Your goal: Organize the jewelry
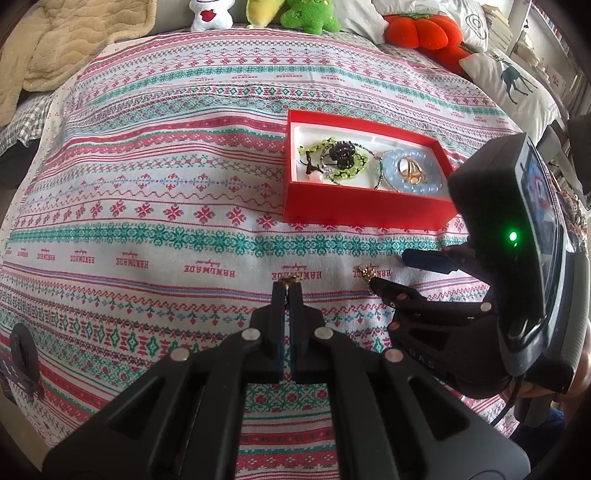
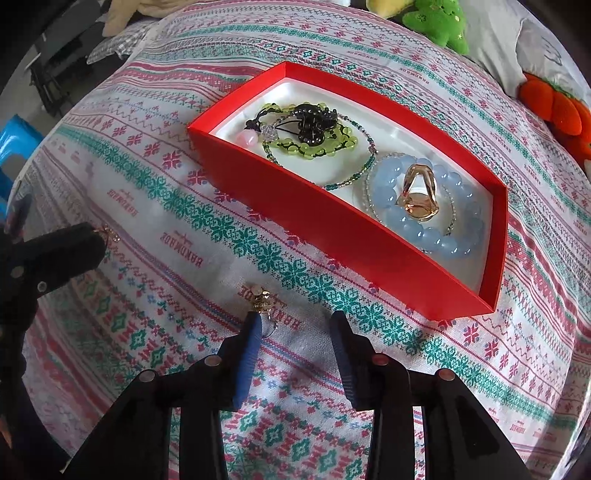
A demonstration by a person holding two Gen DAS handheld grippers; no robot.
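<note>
On the patterned cloth [image 1: 147, 206] stands a red box [image 1: 369, 210] [image 2: 332, 229] with a white liner. It holds a green bead bracelet [image 2: 314, 147], a black charm [image 2: 314, 122], a blue bead bracelet [image 2: 436, 236] and an amber ring [image 2: 419, 195]. My left gripper [image 1: 287, 286] [image 2: 98, 236] is shut, and a small gold piece [image 1: 290, 280] [image 2: 110, 233] is pinched at its tips. My right gripper [image 2: 295, 321] [image 1: 388, 268] stands open just in front of the box. A gold earring [image 2: 263, 300] [image 1: 365, 273] lies on the cloth at the tip of one right finger, with no pad pressing on it.
Plush toys, green [image 1: 310, 16], red [image 1: 421, 31] and white [image 1: 210, 14], line the far edge with a deer-print pillow [image 1: 513, 85]. A beige blanket [image 1: 55, 48] lies at the far left. A blue stool [image 2: 14, 144] stands off the cloth's left side.
</note>
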